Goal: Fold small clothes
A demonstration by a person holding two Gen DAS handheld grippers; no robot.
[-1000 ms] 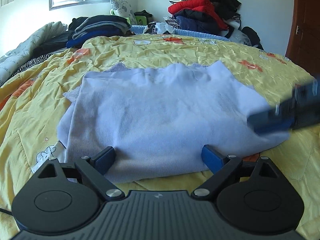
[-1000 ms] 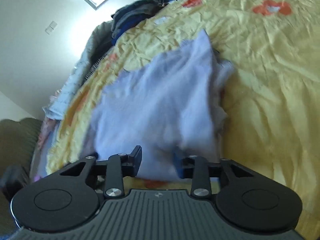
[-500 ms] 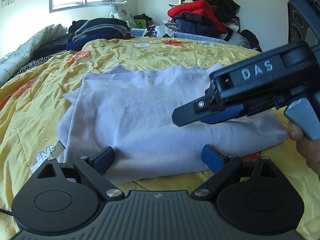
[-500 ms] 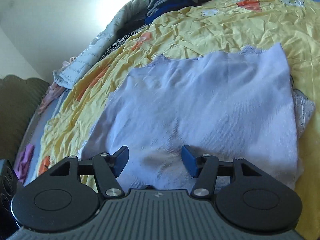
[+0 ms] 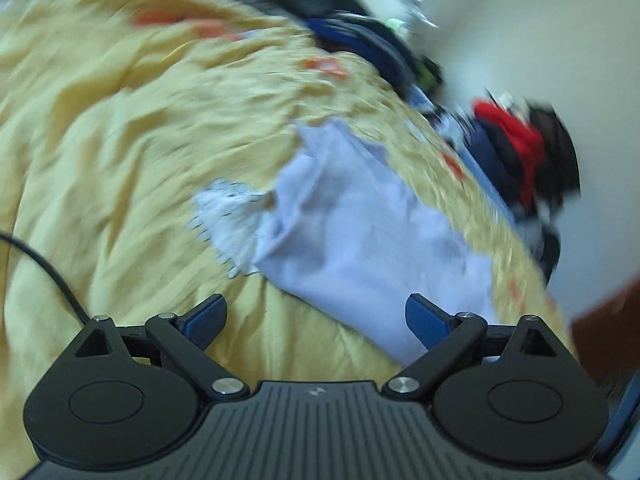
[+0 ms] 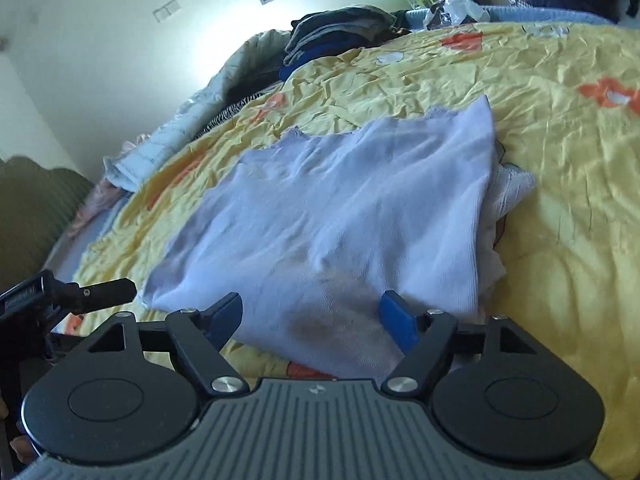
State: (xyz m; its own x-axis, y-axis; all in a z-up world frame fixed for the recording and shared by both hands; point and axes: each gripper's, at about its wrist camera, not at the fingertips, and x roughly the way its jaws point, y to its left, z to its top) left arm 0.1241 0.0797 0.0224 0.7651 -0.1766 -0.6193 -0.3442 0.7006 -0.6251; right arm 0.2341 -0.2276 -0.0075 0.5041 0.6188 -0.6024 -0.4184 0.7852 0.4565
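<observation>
A folded pale lavender garment [image 6: 344, 216] lies flat on the yellow bedspread [image 6: 560, 128]; white lace trim [image 6: 514, 184] sticks out at its right edge. My right gripper [image 6: 312, 318] is open and empty, just above the garment's near edge. In the blurred, tilted left wrist view the garment [image 5: 360, 232] lies ahead and to the right, with white trim [image 5: 232, 220] at its left. My left gripper [image 5: 316, 318] is open and empty over the bedspread [image 5: 100, 160], its right finger at the garment's near corner. The left gripper also shows in the right wrist view [image 6: 100, 290] at far left.
Stacks of folded dark clothes [image 6: 336, 36] sit at the head of the bed. A pile with a red garment [image 5: 516, 136] lies at the far side. A grey quilt [image 6: 208, 108] runs along the left edge. A black cable [image 5: 44, 272] crosses the bedspread.
My left gripper has swung left and tilted, blurring its view. My right gripper has opened wider and drawn back to the garment's near edge.
</observation>
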